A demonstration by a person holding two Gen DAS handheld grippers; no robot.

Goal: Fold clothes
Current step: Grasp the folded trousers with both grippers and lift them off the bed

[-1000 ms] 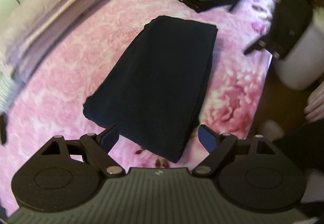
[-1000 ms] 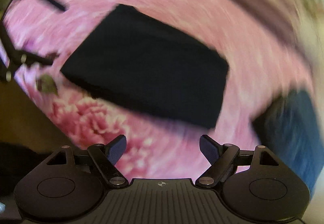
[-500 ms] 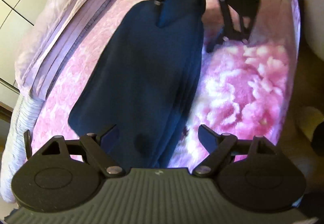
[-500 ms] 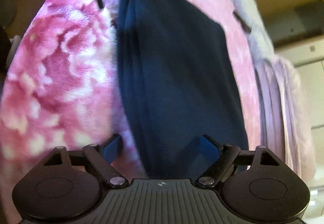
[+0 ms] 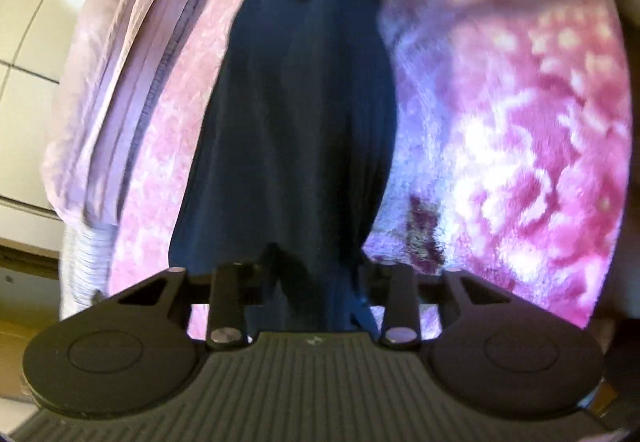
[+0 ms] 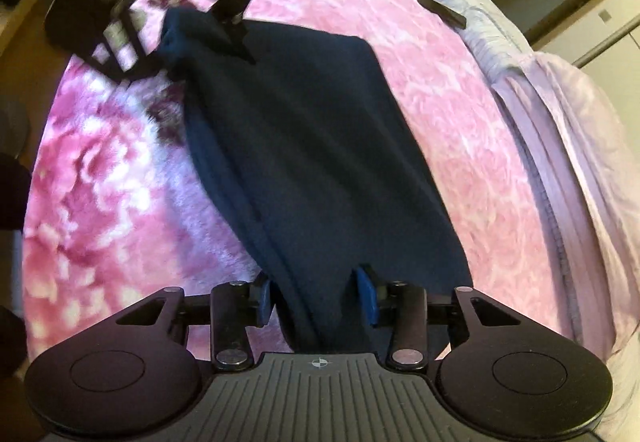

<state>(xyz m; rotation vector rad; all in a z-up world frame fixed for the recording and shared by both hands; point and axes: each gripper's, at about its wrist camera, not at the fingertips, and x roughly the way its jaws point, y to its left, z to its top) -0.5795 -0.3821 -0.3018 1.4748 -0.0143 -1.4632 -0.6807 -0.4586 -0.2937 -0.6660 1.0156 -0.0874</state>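
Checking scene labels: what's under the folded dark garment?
The pink floral blanket shows on all sides of the dark garment, so it lies on that. The right tongs and left tongs each pinch one end. Anything directly beneath the cloth is covered.

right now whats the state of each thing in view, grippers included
left gripper: shut on one end of the dark garment
right gripper: shut on the opposite end of the dark garment
dark garment: folded into a long strip, stretched between both grippers over the blanket
pink floral blanket: spread flat on the bed
lilac quilt: bunched along the bed's far edge
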